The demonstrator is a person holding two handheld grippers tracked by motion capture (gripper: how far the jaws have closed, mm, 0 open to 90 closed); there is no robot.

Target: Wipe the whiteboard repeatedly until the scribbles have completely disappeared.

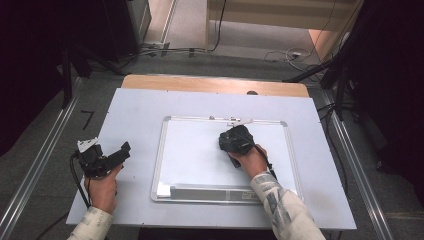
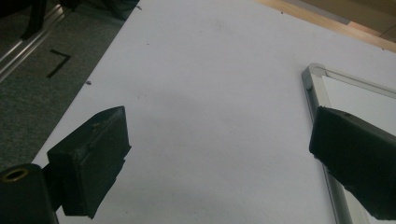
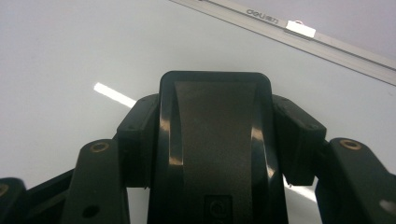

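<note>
Right gripper view: two jaws of the right gripper (image 3: 215,135) clamp one black whiteboard eraser (image 3: 215,154) pressed on one whiteboard (image 3: 56,56). Beyond it runs the frame's far edge. Left gripper (image 2: 219,154) gapes wide, holding nothing, whiteboard just beside.

Whiteboard at the middle of your desk, one claw on each side of its left edge.

The whiteboard (image 1: 200,150) lies flat on the desk (image 1: 135,115), a little right of centre, with its tray (image 1: 215,192) along the edge nearest you. Your right claw (image 1: 236,140) sits over the board's far right part, closed around an eraser (image 3: 215,140) that rests on the board's surface, just short of the far frame. Your left claw (image 1: 112,156) hangs over the desk's left side, near its left edge, with the board's left frame (image 2: 317,93) just beside its right jaw. Beyond the desk's left edge lies the floor (image 1: 45,130).
</note>
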